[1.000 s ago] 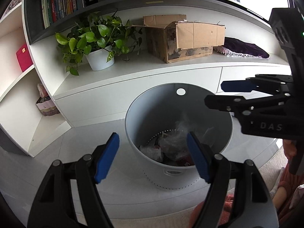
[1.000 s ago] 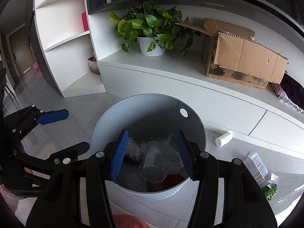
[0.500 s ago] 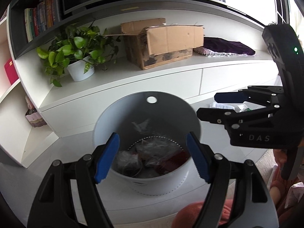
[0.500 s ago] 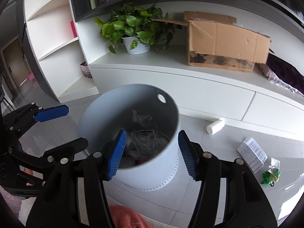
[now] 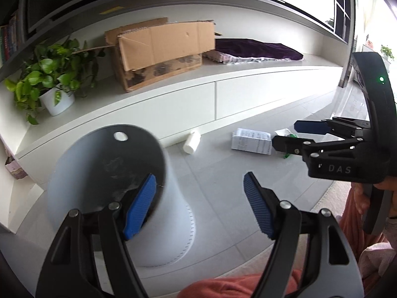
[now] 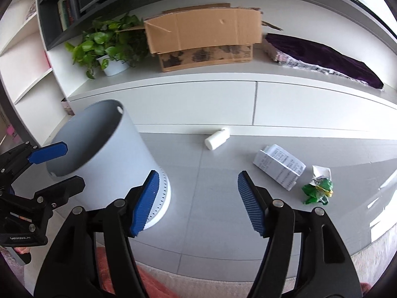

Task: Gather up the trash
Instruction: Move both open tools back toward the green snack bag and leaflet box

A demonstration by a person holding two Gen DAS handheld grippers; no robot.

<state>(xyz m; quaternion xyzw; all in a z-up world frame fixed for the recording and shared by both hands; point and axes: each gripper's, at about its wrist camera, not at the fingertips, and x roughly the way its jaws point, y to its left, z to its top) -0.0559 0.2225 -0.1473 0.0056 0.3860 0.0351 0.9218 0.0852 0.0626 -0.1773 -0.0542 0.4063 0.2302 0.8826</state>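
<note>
A pale grey bin point(image 6: 104, 154) stands on the tiled floor at the left; it also fills the lower left of the left wrist view as the bin point(image 5: 82, 173). To its right lie a white bottle point(image 6: 217, 139), a printed white carton point(image 6: 279, 166) and a crumpled green wrapper point(image 6: 317, 190). My right gripper point(image 6: 196, 203) hangs over bare tiles right of the bin, its jaws opening with nothing between them. My left gripper point(image 5: 199, 204) is open and empty, one finger over the bin's rim. From the left wrist the bottle point(image 5: 191, 142) and carton point(image 5: 251, 141) show too.
A low white cabinet point(image 6: 255, 104) runs behind the trash, bearing a potted plant point(image 6: 111, 47), a cardboard box point(image 6: 206, 37) and a purple cloth point(image 6: 320, 54). White shelves point(image 6: 22, 57) rise at the left. A pale rug edge point(image 6: 223, 285) and orange-red clothing lie nearest me.
Both views swung right, off the bin's inside and onto the floor trash. The right gripper's jaws spread wider. The left gripper's jaws kept their width.
</note>
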